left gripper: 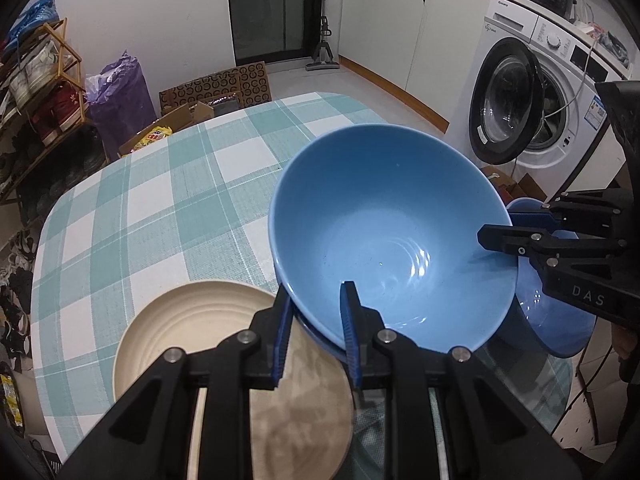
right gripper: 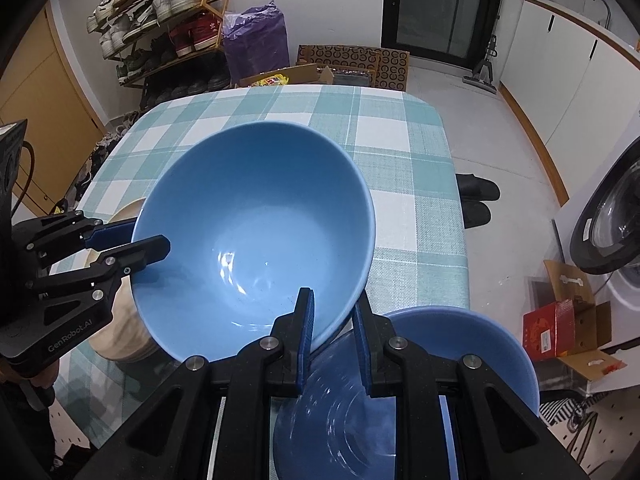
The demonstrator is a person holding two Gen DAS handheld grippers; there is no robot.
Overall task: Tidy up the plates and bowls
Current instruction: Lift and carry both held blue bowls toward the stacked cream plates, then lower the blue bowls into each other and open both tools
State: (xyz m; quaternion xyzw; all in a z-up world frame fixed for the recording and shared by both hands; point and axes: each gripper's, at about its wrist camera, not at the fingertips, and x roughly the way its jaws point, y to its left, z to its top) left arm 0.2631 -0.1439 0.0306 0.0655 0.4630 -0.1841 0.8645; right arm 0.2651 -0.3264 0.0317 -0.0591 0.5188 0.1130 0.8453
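A large blue bowl (left gripper: 384, 236) (right gripper: 256, 236) hangs tilted above the checked table, held by both grippers. My left gripper (left gripper: 316, 320) is shut on its near rim, one finger inside and one outside; it shows at the left of the right wrist view (right gripper: 132, 246). My right gripper (right gripper: 334, 328) is shut on the bowl's opposite rim; it shows at the right of the left wrist view (left gripper: 504, 228). A second blue bowl (right gripper: 460, 364) (left gripper: 556, 324) sits on the table below my right gripper. A beige plate (left gripper: 192, 332) (right gripper: 120, 332) lies below my left gripper.
The table (left gripper: 160, 208) has a teal and white checked cloth and rounded corners. A washing machine (left gripper: 532, 96) with its door open stands to the right. A shoe rack (right gripper: 160, 20), a purple bag (right gripper: 256, 36) and cardboard boxes (right gripper: 352, 64) are on the floor beyond.
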